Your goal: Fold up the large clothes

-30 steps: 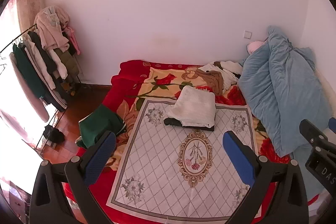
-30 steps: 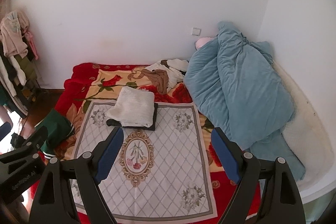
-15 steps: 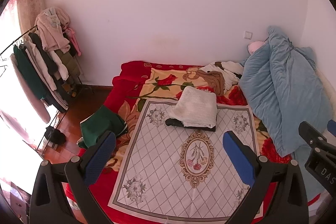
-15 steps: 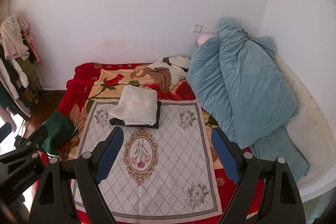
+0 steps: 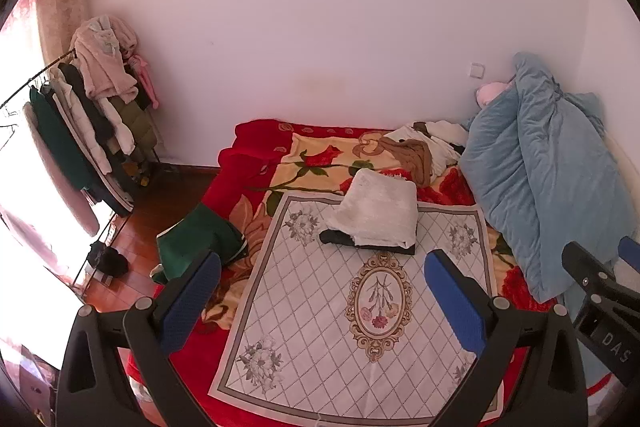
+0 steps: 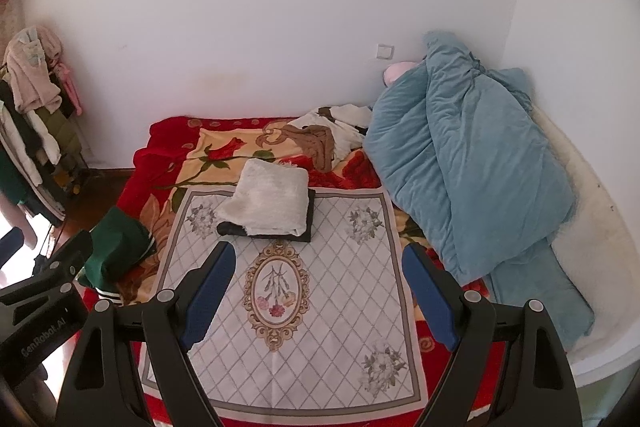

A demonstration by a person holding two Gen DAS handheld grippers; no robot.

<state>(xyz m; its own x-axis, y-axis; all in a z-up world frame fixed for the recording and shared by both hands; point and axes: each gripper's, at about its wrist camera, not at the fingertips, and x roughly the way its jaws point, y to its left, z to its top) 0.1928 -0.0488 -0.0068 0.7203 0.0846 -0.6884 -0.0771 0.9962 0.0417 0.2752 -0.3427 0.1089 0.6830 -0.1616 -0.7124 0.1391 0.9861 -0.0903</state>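
Note:
A folded white fluffy garment (image 5: 378,213) (image 6: 268,203) lies on a folded black one (image 5: 340,239) (image 6: 306,223) at the far end of a white patterned mat (image 5: 340,315) (image 6: 292,287) on the bed. A crumpled green garment (image 5: 198,237) (image 6: 114,251) lies at the bed's left edge. A brown and white clothes heap (image 5: 420,149) (image 6: 328,139) lies by the wall. My left gripper (image 5: 320,301) and right gripper (image 6: 316,291) are both open and empty, held above the mat's near part.
A bunched blue duvet (image 5: 536,171) (image 6: 468,163) fills the bed's right side. A clothes rack (image 5: 80,123) (image 6: 28,123) with hanging garments stands at the left on a wooden floor (image 5: 132,227). A red floral blanket (image 5: 248,163) covers the bed under the mat.
Both views have shifted slightly, and the bed sits a little farther right and lower. Both grippers stay open and empty. Nothing on the bed has moved.

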